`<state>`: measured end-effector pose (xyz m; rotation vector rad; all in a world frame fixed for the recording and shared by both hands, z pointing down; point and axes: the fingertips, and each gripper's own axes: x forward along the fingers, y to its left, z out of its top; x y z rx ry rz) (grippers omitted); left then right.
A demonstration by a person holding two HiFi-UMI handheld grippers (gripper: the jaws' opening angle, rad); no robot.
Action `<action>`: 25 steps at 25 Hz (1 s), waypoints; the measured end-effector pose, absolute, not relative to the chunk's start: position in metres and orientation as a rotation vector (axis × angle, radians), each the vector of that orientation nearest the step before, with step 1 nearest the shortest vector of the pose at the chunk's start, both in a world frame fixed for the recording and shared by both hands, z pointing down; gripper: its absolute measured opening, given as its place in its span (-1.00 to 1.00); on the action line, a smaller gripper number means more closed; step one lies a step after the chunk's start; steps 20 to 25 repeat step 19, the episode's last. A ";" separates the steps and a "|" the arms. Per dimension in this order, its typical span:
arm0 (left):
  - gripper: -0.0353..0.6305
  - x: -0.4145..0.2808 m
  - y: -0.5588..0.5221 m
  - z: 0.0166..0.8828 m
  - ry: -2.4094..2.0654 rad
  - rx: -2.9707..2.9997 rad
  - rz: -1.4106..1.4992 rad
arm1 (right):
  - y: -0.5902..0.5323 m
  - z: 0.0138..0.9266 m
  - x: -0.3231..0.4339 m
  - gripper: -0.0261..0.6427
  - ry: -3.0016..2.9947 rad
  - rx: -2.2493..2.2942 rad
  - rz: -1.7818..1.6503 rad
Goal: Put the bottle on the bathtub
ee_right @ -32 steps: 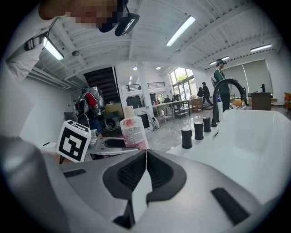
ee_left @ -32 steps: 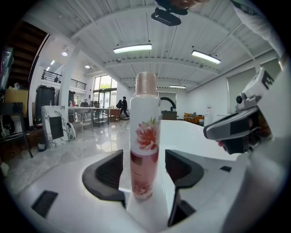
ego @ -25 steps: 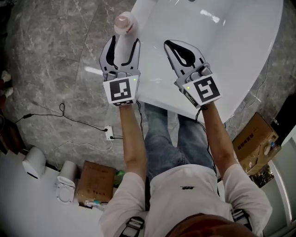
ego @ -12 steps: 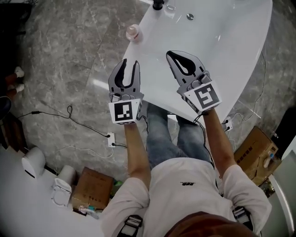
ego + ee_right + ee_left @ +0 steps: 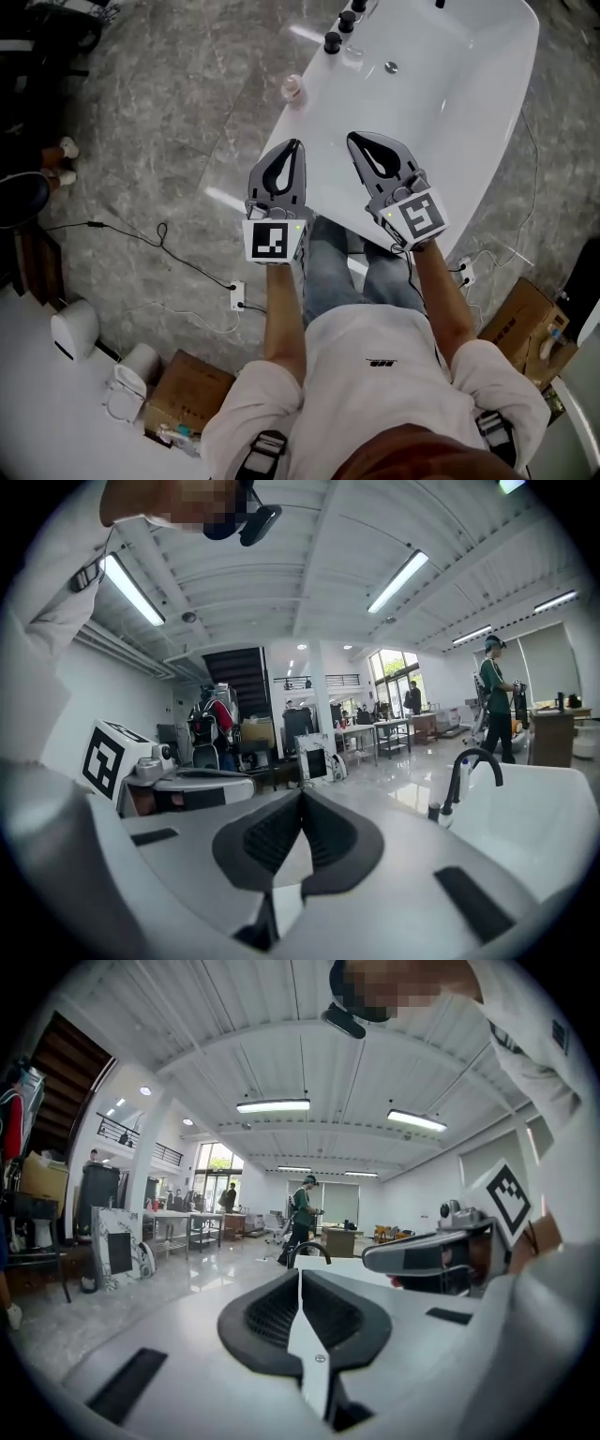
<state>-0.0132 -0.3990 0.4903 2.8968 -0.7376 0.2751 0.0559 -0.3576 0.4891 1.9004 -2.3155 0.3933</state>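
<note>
The bottle (image 5: 293, 89), pale with a pink cap, stands upright on the left rim of the white bathtub (image 5: 450, 103), beside the black faucet knobs (image 5: 333, 42). My left gripper (image 5: 298, 142) hangs in the air well short of the bottle. Its jaws have just been closing and now meet with nothing between them, as the left gripper view (image 5: 300, 1271) also shows. My right gripper (image 5: 354, 138) is held beside it over the tub's near end, shut and empty, tips together in the right gripper view (image 5: 302, 791).
A curved black faucet (image 5: 473, 761) rises at the tub's far end. On the marble floor lie a cable and power strip (image 5: 237, 298), cardboard boxes (image 5: 183, 394) (image 5: 520, 319) and white appliances (image 5: 75, 330). A person (image 5: 302, 1213) stands far off in the hall.
The left jaws, wide around the bottle a second ago, drew back and closed empty. Both grippers rose away from the tub. The bottle stayed standing on the rim.
</note>
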 end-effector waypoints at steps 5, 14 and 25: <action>-0.86 -0.025 -0.381 0.453 -0.708 2.904 0.245 | -0.343 0.456 0.044 -0.94 -2.306 1.922 0.356; -0.86 -0.047 -0.362 0.412 -0.645 2.895 0.222 | -0.321 0.406 0.023 -0.94 -2.260 1.961 0.314; -0.86 -0.050 -0.355 0.390 -0.600 2.923 0.202 | -0.315 0.383 0.008 -0.94 -2.262 1.943 0.295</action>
